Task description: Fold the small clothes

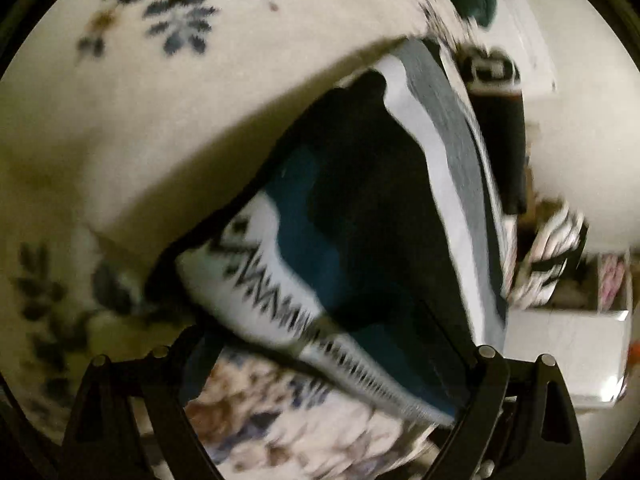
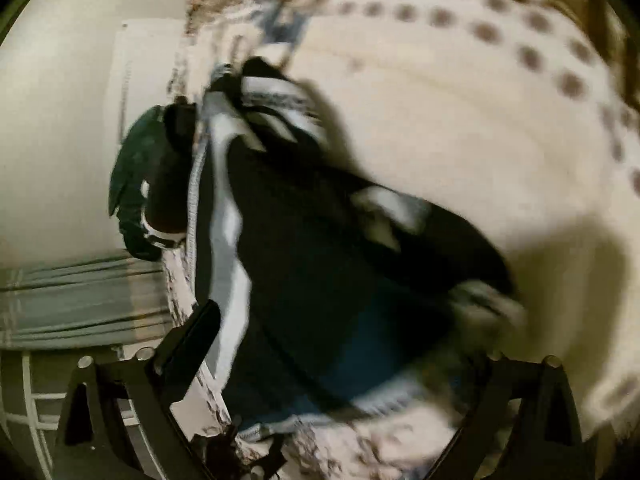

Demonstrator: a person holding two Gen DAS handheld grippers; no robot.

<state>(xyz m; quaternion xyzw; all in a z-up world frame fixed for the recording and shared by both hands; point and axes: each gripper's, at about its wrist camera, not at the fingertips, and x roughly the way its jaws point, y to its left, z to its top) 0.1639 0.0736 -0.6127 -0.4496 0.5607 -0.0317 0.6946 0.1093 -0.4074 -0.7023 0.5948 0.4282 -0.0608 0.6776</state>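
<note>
A small dark navy and teal garment with white bands and a black zigzag trim lies on the cream floral bedspread. It fills the middle of the left wrist view, which is blurred by motion. My left gripper has its jaws spread wide, and the garment's trimmed edge lies between them. In the right wrist view the same garment is bunched between the spread jaws of my right gripper. The left fingertip sits beside the white band. I cannot tell if either gripper touches the cloth.
The other gripper shows at the garment's far edge, held by a person in a dark green sleeve. A striped cloth pile and a white box sit off the bed to the right. A dotted blanket lies beyond.
</note>
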